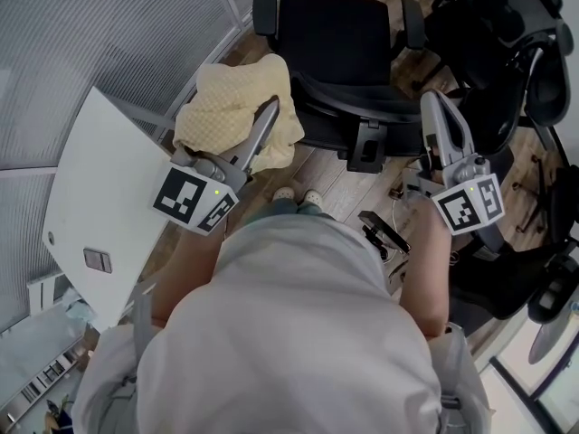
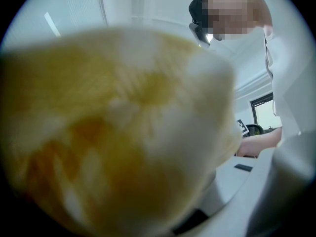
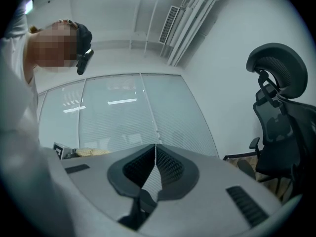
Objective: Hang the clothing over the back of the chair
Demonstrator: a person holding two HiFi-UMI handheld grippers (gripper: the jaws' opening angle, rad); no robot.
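You have one yellow clothing bunched up in the air, just left of the back of the black chair ahead of you, not draped on it. Your left gripper pinches it, and the cloth fills that gripper's view. Your right gripper, one of two, has its jaws pressed together on nothing, off to the chair's right. More black chairs stand at your right

Both arms reach forward; left claw clamps the clothing, right claw is closed and empty.
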